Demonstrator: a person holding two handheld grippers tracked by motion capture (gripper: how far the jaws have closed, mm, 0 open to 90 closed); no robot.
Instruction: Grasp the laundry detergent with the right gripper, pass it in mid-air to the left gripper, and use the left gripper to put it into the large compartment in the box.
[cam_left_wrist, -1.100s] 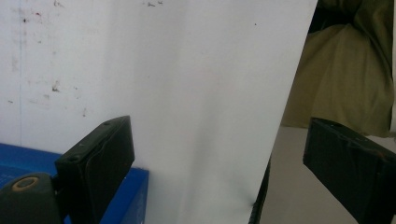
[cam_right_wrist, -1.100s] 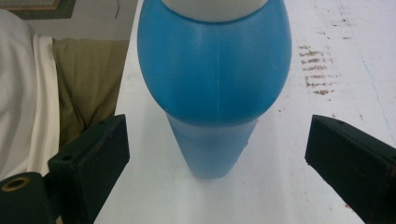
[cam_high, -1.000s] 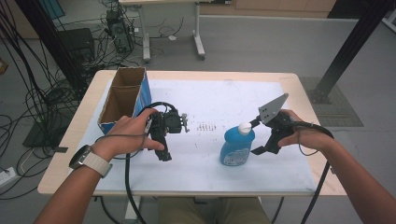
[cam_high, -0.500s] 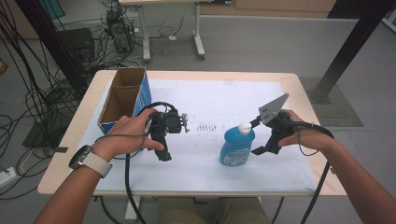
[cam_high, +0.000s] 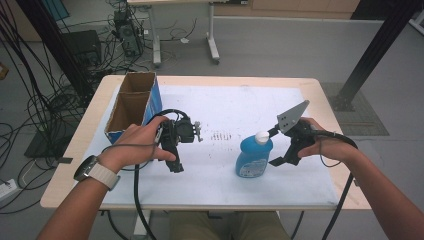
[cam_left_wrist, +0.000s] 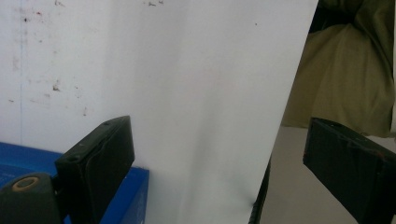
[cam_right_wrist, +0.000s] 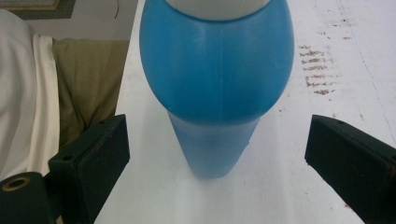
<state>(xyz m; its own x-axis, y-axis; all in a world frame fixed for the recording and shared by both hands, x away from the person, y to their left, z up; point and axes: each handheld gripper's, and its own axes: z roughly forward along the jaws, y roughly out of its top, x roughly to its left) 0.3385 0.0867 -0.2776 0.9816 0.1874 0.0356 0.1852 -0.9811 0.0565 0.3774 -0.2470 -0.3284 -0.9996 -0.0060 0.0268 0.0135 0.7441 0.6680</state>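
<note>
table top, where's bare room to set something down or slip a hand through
Free: the far half of the white sheet, from the cardboard box across to the table's right edge, and the near strip under both hands. Crowded: the middle band, where the left gripper, blue bottle and open right gripper sit.

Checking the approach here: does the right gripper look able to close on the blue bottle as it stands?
Probably yes: the right gripper has open jaws either side of the upright blue bottle, nothing between pads and bottle.
</note>
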